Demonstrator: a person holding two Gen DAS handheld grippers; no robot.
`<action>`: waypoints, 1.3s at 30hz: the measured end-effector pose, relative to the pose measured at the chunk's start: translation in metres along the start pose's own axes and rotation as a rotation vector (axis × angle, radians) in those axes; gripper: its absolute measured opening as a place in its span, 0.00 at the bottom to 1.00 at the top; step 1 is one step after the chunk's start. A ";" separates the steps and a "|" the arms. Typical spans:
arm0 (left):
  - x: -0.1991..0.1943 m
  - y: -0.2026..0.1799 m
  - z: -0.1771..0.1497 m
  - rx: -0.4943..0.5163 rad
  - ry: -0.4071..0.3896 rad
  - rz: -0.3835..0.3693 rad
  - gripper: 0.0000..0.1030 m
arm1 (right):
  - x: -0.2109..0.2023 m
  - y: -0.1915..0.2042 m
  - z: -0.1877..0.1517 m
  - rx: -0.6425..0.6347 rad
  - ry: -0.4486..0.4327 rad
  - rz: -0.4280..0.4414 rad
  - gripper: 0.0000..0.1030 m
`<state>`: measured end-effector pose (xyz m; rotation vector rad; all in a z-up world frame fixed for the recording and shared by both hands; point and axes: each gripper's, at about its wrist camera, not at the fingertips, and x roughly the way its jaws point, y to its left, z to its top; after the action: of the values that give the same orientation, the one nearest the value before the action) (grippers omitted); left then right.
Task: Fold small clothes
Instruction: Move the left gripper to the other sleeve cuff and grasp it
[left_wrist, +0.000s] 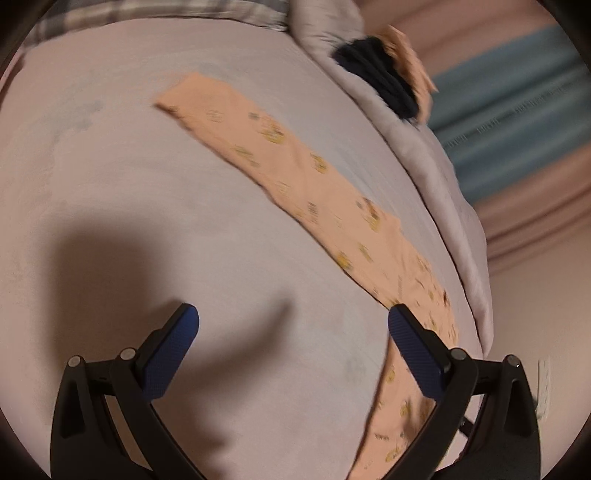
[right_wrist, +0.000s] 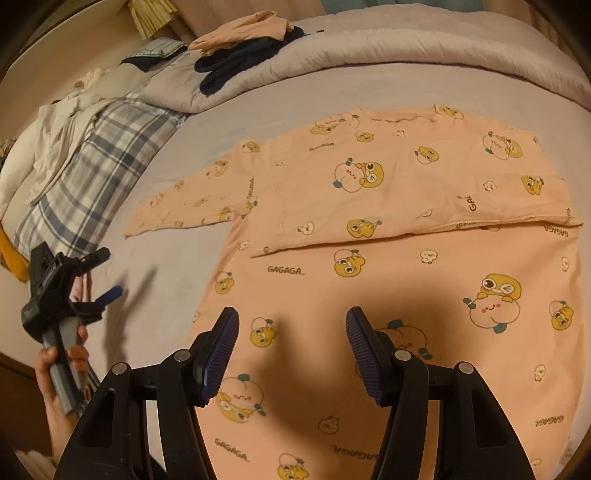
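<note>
A small peach shirt (right_wrist: 388, 266) with yellow cartoon prints lies flat on the grey bed sheet (right_wrist: 166, 295). Its right side and sleeve are folded across the chest; its left sleeve (right_wrist: 192, 199) sticks out to the left. My right gripper (right_wrist: 291, 350) is open and empty, low over the shirt's lower part. My left gripper (left_wrist: 293, 332) is open and empty above the sheet, left of the shirt; the sleeve (left_wrist: 280, 166) stretches away in its view. The left gripper also shows in the right wrist view (right_wrist: 105, 275), held in a hand.
A pile of dark and peach clothes (right_wrist: 243, 48) sits on the rolled grey duvet (right_wrist: 424, 48) at the far edge. A plaid pillow (right_wrist: 99, 158) and white cloth (right_wrist: 55, 136) lie at the left. The bed edge (left_wrist: 480, 295) drops off beside the shirt.
</note>
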<state>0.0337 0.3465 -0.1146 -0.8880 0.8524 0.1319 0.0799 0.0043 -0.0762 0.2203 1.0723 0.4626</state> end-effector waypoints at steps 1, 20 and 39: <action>0.001 0.006 0.004 -0.022 0.000 0.010 0.99 | 0.002 -0.001 0.001 0.004 0.004 0.001 0.58; -0.002 0.045 0.040 -0.181 -0.049 -0.116 0.99 | -0.006 -0.016 0.011 0.020 -0.045 0.013 0.58; 0.058 0.043 0.111 -0.300 -0.084 -0.189 0.83 | 0.011 -0.029 0.026 0.052 -0.007 -0.004 0.58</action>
<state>0.1209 0.4418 -0.1453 -1.2306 0.6755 0.1335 0.1144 -0.0144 -0.0842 0.2656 1.0784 0.4303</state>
